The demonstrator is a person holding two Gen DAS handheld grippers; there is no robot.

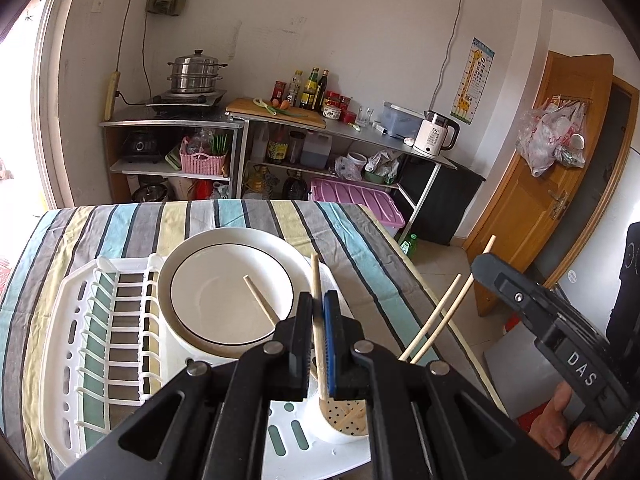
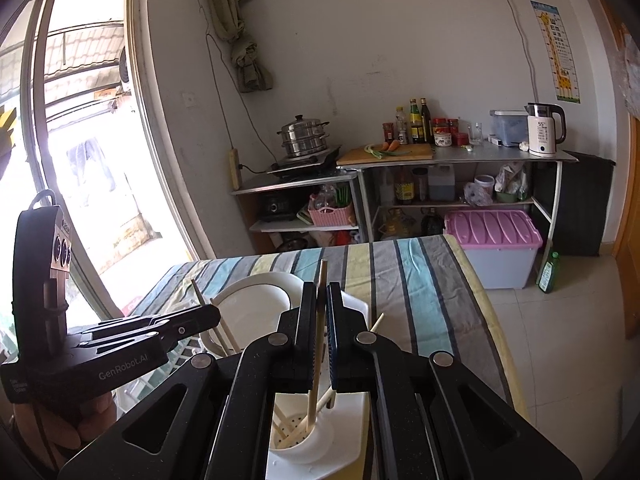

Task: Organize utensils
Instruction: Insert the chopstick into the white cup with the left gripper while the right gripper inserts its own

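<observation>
Both grippers — left gripper [image 1: 318, 312], right gripper [image 2: 321, 308] — pinch slim wooden chopsticks [image 1: 317, 280].

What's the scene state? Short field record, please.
left gripper: jaws shut on one chopstick
right gripper: jaws shut on one chopstick
utensil cup: white, perforated bottom, holds chopsticks
plates: white, stacked in dish rack
surface: striped tablecloth
</observation>
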